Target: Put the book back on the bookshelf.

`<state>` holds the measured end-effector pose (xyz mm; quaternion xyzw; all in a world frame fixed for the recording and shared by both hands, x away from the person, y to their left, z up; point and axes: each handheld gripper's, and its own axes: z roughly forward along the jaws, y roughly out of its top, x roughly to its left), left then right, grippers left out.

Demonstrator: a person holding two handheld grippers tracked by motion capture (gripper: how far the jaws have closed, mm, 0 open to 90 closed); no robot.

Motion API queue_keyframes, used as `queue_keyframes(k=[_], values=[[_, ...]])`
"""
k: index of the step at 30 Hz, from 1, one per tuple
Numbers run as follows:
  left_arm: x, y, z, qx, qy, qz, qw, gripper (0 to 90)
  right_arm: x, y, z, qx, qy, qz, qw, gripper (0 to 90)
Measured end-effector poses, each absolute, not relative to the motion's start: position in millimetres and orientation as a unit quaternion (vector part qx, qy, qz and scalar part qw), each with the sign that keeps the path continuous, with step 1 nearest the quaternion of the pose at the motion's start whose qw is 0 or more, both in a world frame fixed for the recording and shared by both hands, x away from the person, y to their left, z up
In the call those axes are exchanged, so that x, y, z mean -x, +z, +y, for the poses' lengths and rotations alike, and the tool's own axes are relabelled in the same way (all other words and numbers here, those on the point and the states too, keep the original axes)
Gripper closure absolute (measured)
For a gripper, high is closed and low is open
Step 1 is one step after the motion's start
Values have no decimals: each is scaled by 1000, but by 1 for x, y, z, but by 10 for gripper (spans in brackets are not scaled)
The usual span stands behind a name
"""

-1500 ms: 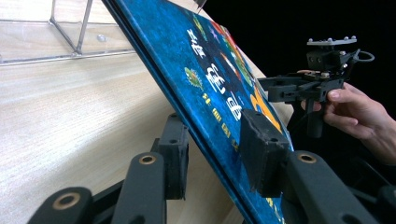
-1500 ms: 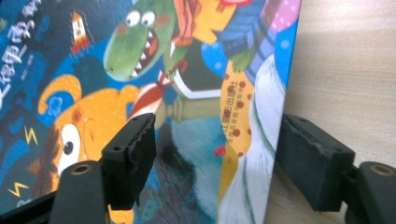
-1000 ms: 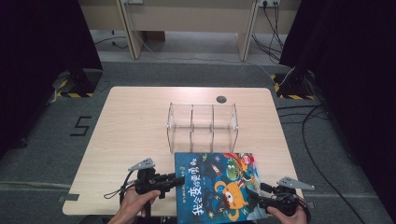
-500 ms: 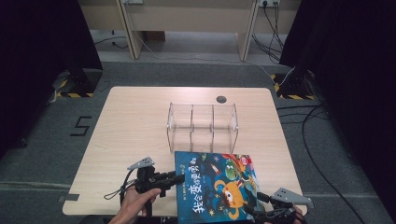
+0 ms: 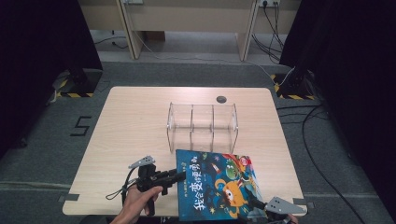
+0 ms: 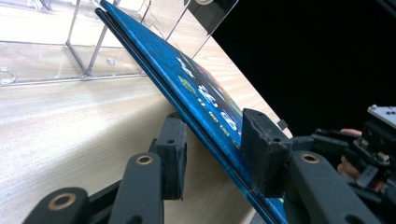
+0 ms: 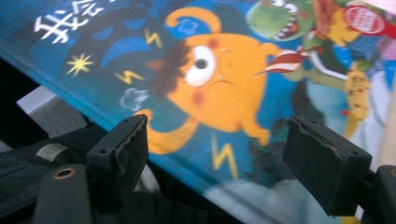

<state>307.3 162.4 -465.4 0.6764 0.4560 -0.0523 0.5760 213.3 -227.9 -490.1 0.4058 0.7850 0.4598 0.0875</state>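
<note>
The left gripper point(image 6: 212, 140) clamps the spine edge of a blue picture book point(image 5: 215, 184) tilted up off the table point(image 5: 135, 121) before a clear divider rack point(image 5: 202, 125); the right gripper point(image 7: 217, 149) gapes wide, jaws apart over the cover, gripping nothing

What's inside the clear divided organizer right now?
The clear organizer looks empty; bare table shows through its compartments. The picture book, clamped by the left gripper, covers its lower front edge, so that strip stays hidden.

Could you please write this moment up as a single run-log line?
left gripper: shut on blue picture book | right gripper: open, over cover | clear three-slot plastic rack: empty
</note>
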Motion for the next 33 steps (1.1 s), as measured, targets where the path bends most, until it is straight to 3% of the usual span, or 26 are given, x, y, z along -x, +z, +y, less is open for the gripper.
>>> queue_keyframes(k=[6, 18, 26, 33], values=[[-307, -462, 160, -674, -51, 455, 580, 607, -206, -489, -215, -382, 453, 799, 97, 218], [-299, -456, 155, -667, -50, 456, 587, 602, -196, -493, -177, -321, 390, 836, 215, 194], [-290, -453, 147, -662, -51, 452, 595, 597, -194, -495, -164, -307, 372, 833, 270, 164], [-287, -456, 142, -670, -50, 448, 590, 595, -194, -496, -155, -300, 367, 830, 293, 152]])
